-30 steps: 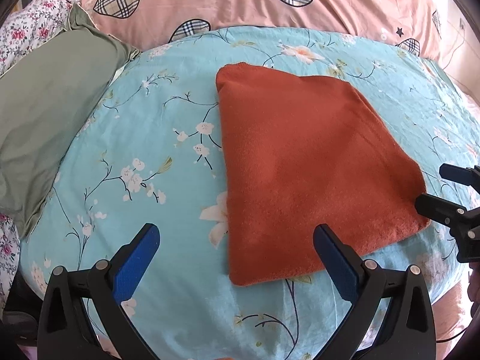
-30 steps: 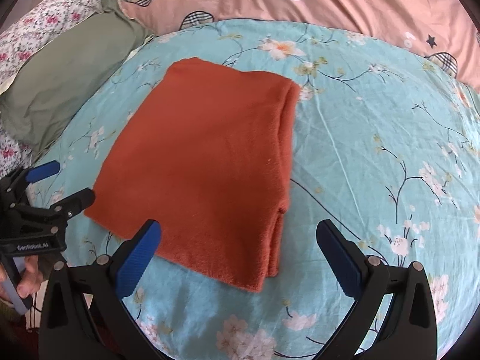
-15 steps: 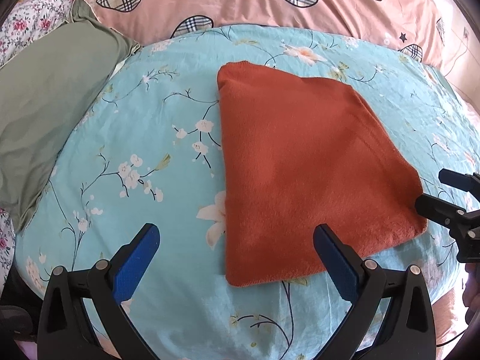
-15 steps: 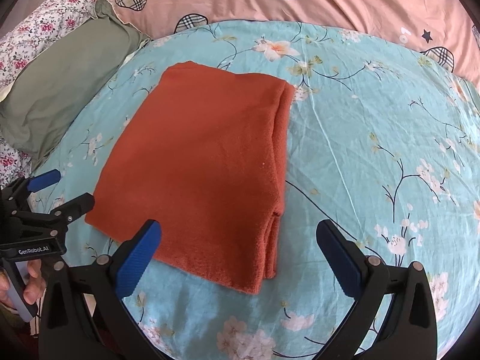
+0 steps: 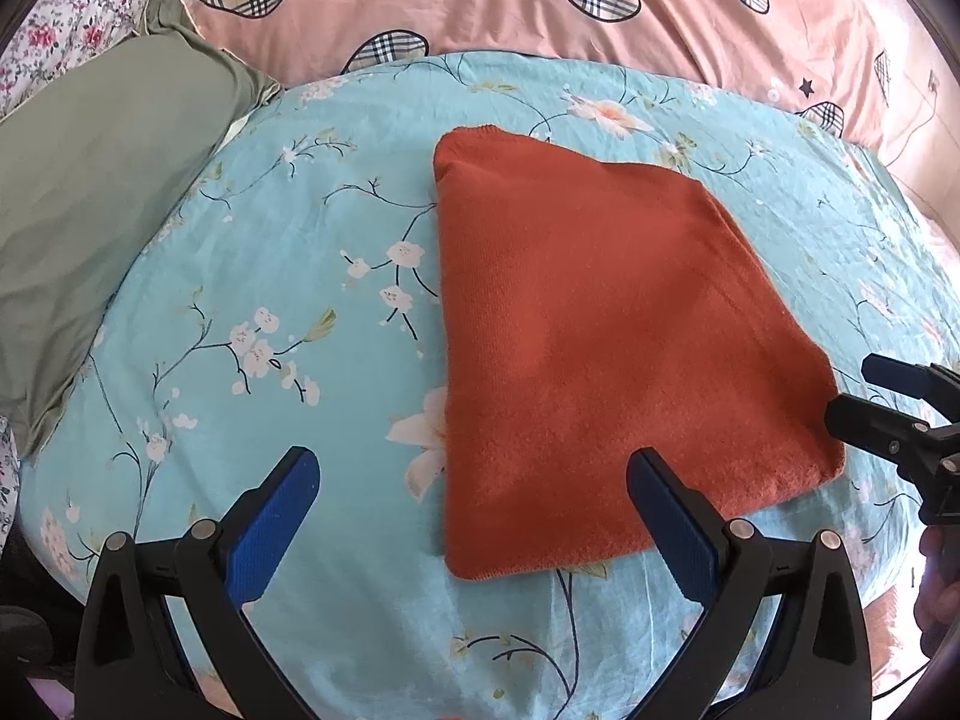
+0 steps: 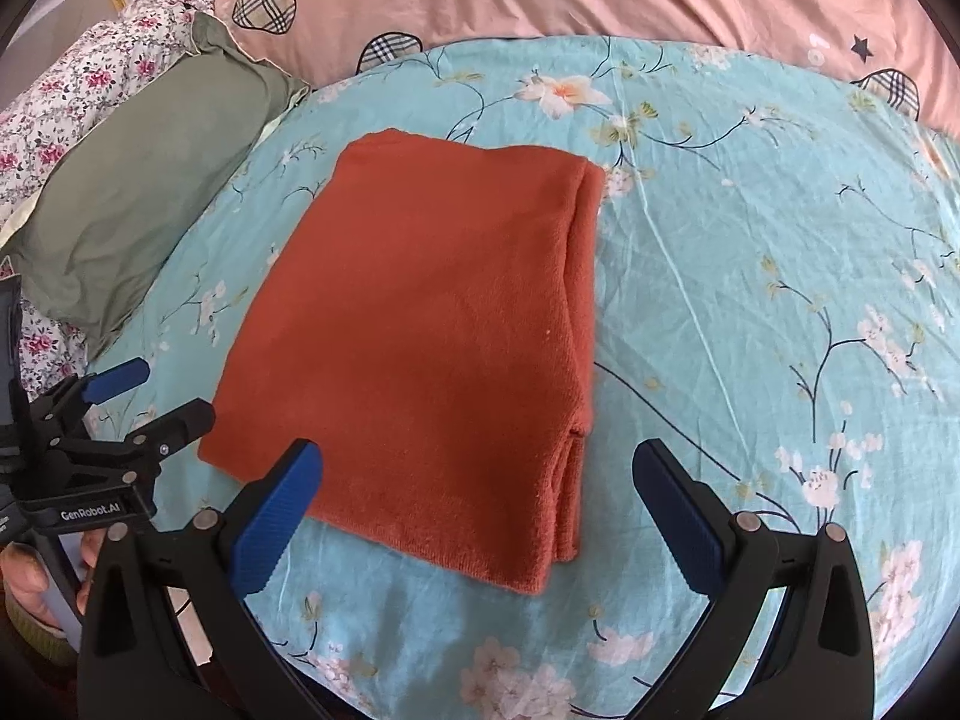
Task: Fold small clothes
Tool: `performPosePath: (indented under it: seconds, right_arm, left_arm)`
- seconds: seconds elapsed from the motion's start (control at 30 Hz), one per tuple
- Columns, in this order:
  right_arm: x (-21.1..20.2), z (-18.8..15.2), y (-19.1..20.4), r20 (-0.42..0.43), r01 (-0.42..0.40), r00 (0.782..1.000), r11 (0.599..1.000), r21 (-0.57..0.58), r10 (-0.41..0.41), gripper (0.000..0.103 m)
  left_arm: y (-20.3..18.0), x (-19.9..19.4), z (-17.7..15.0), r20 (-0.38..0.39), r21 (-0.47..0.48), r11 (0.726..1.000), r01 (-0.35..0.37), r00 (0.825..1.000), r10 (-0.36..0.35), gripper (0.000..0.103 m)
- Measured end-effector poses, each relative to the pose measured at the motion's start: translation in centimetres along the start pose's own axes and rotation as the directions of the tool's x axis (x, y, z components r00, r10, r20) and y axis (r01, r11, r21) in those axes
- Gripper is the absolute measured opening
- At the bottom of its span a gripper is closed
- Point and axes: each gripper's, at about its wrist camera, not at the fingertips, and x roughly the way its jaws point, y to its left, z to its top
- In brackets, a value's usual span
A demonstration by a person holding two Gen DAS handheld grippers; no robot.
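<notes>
A folded rust-orange garment (image 5: 600, 336) lies flat on the turquoise floral sheet (image 5: 270, 276); in the right wrist view (image 6: 432, 336) its stacked layers show along the right edge. My left gripper (image 5: 474, 516) is open and empty, hovering just short of the garment's near edge. My right gripper (image 6: 480, 510) is open and empty, above the garment's near edge. Each gripper also shows in the other's view: the right one (image 5: 864, 396) by the garment's right corner, the left one (image 6: 150, 396) by its left corner.
A green pillow (image 5: 90, 228) lies at the left. A pink cover with plaid hearts (image 5: 540, 6) runs along the back. A floral fabric (image 6: 78, 96) is at the far left. The bed's near edge is under the grippers.
Both grippers have pulled back and risen slightly, so the garment sits a bit farther away in each view. The garment itself has not moved.
</notes>
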Motion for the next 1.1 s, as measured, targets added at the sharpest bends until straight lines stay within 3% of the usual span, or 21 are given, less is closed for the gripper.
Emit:
performPosePath:
  seconds: [0.23,0.4,0.7,1.1]
  right_arm:
    - [0.7,0.1,0.1,-0.012,0.026,1.0,0.999,-0.031,-0.026,0.103]
    - [0.8,0.3,0.4,-0.001,0.087,0.996,0.994,-0.059,-0.087,0.103]
    - [1.0,0.4,0.3,-0.002,0.082,0.997,0.995,-0.056,-0.082,0.103]
    - [0.8,0.6,0.5,0.0,0.075,0.997,0.995,-0.058,-0.075,0.103]
  left_arm:
    - [-0.1,0.1,0.3,0.007,0.006,1.0,0.003,1.0,-0.003,0.103]
    - [-0.2,0.1,0.6,0.014,0.007,1.0,0.001,1.0,-0.001,0.102]
    - [-0.5,0.0,1.1,0.035,0.031,0.999,-0.02,0.999,0.019,0.102]
    - [-0.4,0.0,1.4,0.034,0.02,1.0,0.011,0.999,-0.012,0.102]
